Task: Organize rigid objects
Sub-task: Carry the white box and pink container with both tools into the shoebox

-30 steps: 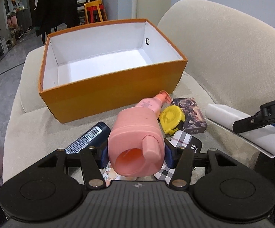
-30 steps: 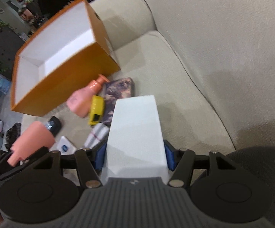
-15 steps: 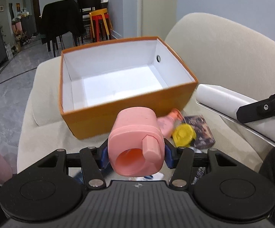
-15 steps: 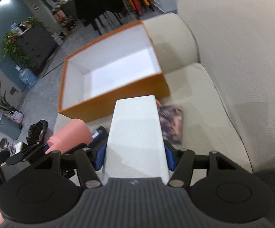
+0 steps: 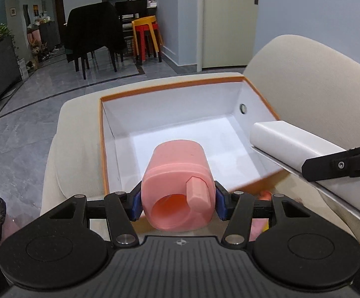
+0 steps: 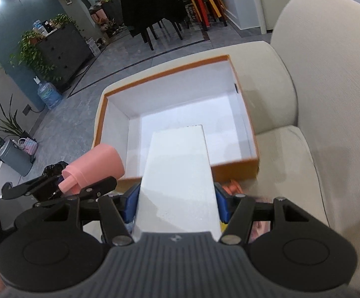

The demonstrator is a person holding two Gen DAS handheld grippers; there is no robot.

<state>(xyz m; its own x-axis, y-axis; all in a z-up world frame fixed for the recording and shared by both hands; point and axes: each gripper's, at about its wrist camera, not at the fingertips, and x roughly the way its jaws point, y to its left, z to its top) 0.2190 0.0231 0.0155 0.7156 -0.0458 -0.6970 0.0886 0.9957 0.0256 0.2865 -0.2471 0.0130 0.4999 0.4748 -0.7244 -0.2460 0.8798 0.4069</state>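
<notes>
An orange box (image 5: 104, 149) (image 6: 237, 167) with a white inside stands on the beige sofa. My left gripper (image 5: 177, 200) is shut on a pink bottle (image 5: 177, 173) (image 6: 98, 166), which hangs over the box's near edge. My right gripper (image 6: 177, 203) is shut on a long white box (image 6: 180, 168) (image 5: 292, 144), whose far end reaches over the orange box's near right side. In the left wrist view the right gripper's finger (image 5: 341, 165) shows at the right edge. A second pink bottle (image 6: 232, 187) peeks out just below the orange box.
The sofa backrest (image 5: 316, 79) (image 6: 334, 74) rises to the right of the box. Small items lie on the seat under my grippers, mostly hidden. Beyond the sofa are grey floor tiles, dark chairs (image 5: 93, 32) and red and yellow stools (image 5: 146, 37).
Both grippers rose and moved forward from above the loose items on the seat to the orange box's near edge, each still holding its object. The loose items dropped out of sight.
</notes>
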